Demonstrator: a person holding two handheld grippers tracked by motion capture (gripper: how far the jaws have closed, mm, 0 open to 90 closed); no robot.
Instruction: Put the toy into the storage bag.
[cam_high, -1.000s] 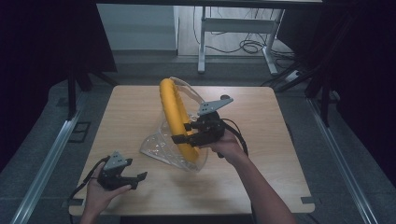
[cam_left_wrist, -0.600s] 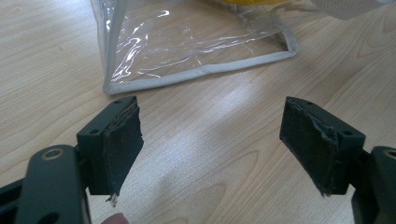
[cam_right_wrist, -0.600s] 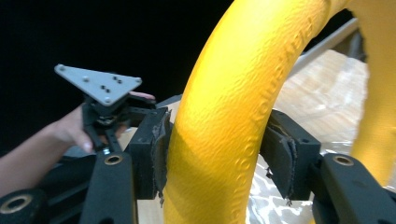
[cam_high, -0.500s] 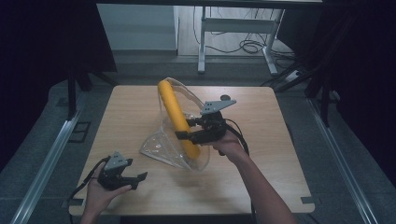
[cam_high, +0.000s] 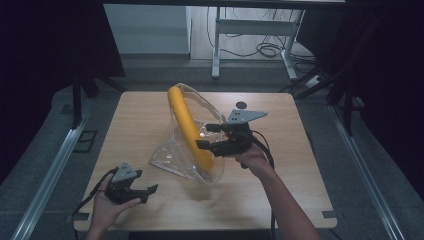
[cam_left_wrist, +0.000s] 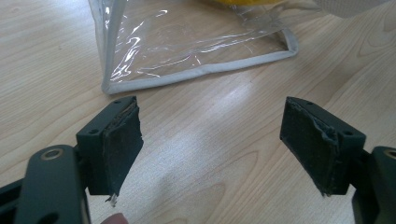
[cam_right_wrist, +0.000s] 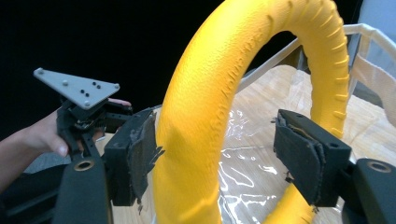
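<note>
A thick yellow ring (cam_high: 185, 122) stands on edge in the middle of the wooden table (cam_high: 285, 190), inside a clear plastic bag with pale piping (cam_high: 170, 160). My right gripper (cam_high: 204, 136) is open around the ring's lower right side. In the right gripper view the ring (cam_right_wrist: 210, 116) rises between the jaws; the left pad (cam_right_wrist: 140, 154) touches it and the right pad (cam_right_wrist: 299, 158) stands apart from it. My left gripper (cam_high: 145, 191) rests open near the table's front left corner. Its jaws (cam_left_wrist: 210, 149) hold nothing and point at the bag's corner (cam_left_wrist: 187, 46).
A small dark round mark (cam_high: 242, 105) lies on the table behind the right gripper. Dark curtains flank the table. A white metal stand (cam_high: 250, 30) and loose cables (cam_high: 265, 50) sit on the floor beyond the far edge.
The ring's top has shifted slightly left and the bag has spread around it. My right gripper has dropped a little. The left gripper has stayed put.
</note>
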